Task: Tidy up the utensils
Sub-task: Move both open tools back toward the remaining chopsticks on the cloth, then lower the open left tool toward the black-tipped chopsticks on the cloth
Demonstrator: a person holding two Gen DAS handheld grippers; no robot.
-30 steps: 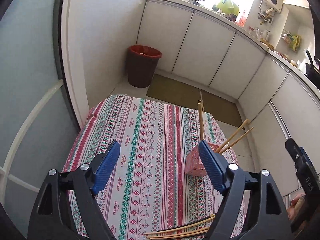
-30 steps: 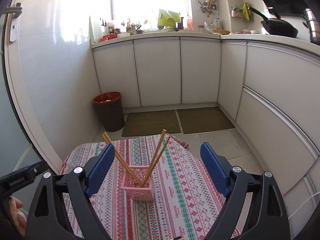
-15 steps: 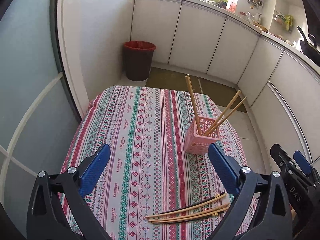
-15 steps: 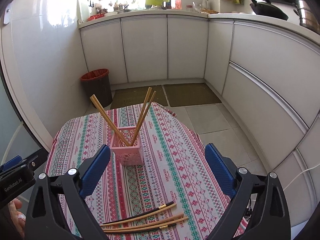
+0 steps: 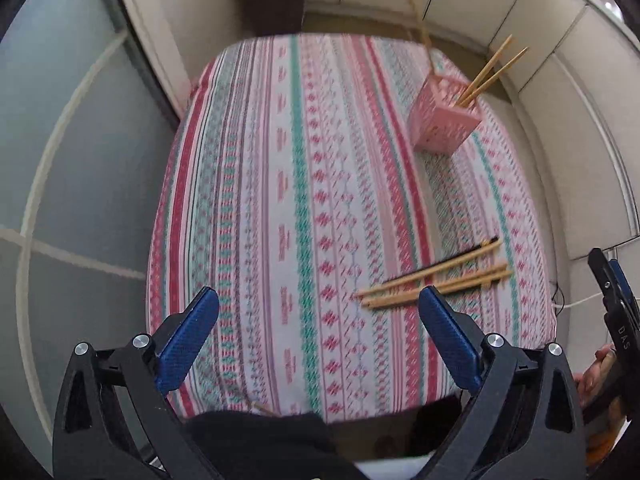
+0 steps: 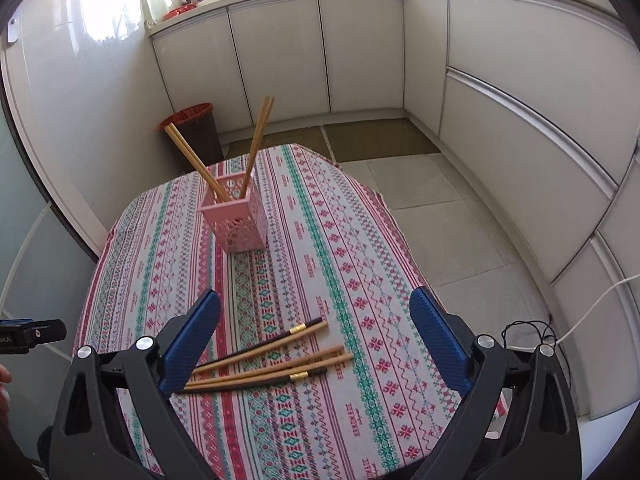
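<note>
Both claws stand wide with nothing between their blue pads. The left claw (image 5: 318, 334) hangs over the near half of the bench (image 5: 240, 200), which wears a striped, patterned cloth, and points steeply down at it; bare cloth lies between its jaws. The loose chopsticks (image 5: 434, 278) lie flat on the cloth just ahead of its right-hand pad (image 5: 448, 340), beyond the fingertip and a little off to that side, not inside the gap. In the right wrist view the right claw (image 6: 314, 336) is tilted down toward the same bundle: the loose chopsticks (image 6: 266, 364) lie fanned on the cloth inside its open span, closer to the left-hand pad (image 6: 192, 344), whose tip hides their near ends, and well clear of the other pad. I cannot tell whether that pad touches them. The pink holder (image 6: 236, 220) stands upright farther back on the bench, well apart from both claws, with chopsticks leaning out of it (image 6: 256, 140) to two sides. A dark bin (image 6: 196, 132) stands on the floor beyond the bench, by the white cabinets (image 6: 360, 48).
</note>
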